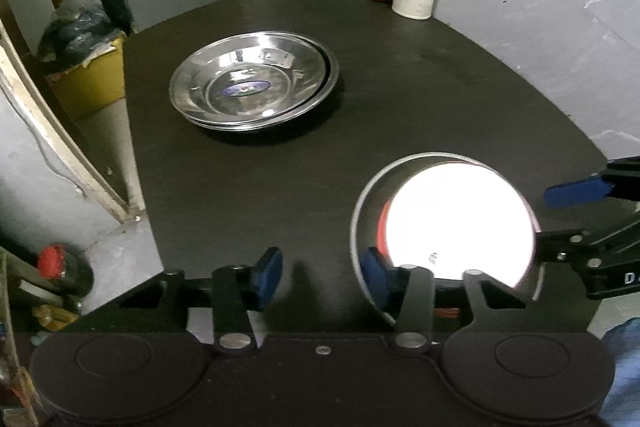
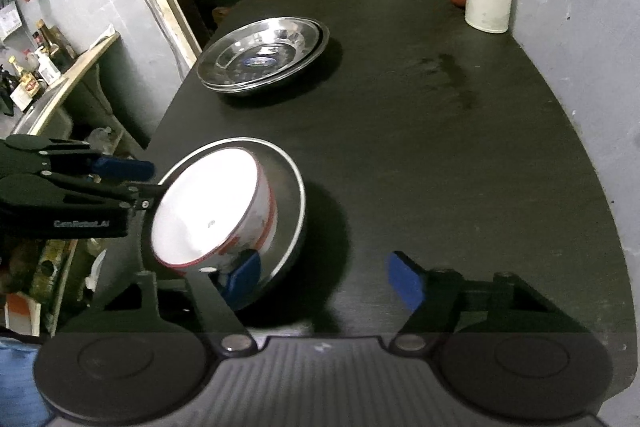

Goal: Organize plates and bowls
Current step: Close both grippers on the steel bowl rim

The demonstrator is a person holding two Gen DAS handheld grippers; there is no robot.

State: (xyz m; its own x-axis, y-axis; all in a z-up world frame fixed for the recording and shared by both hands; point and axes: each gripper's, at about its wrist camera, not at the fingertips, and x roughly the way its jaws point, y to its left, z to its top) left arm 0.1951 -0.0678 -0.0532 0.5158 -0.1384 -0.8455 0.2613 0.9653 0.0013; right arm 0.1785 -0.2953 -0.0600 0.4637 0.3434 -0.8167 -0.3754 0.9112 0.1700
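Both grippers' fingers spread wide, holding nothing. Left gripper [image 1: 320, 277] and right gripper [image 2: 324, 277] flank the white bowl [image 2: 208, 207], which sits tilted in a steel plate [image 2: 290, 195] on the near table [image 2: 440, 147]. Stacked steel plates [image 1: 252, 83] sit farther back.

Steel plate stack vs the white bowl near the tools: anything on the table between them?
Nothing: bare dark table separates the steel plate stack from the white bowl and the steel plate under it. Both wrist views show this.
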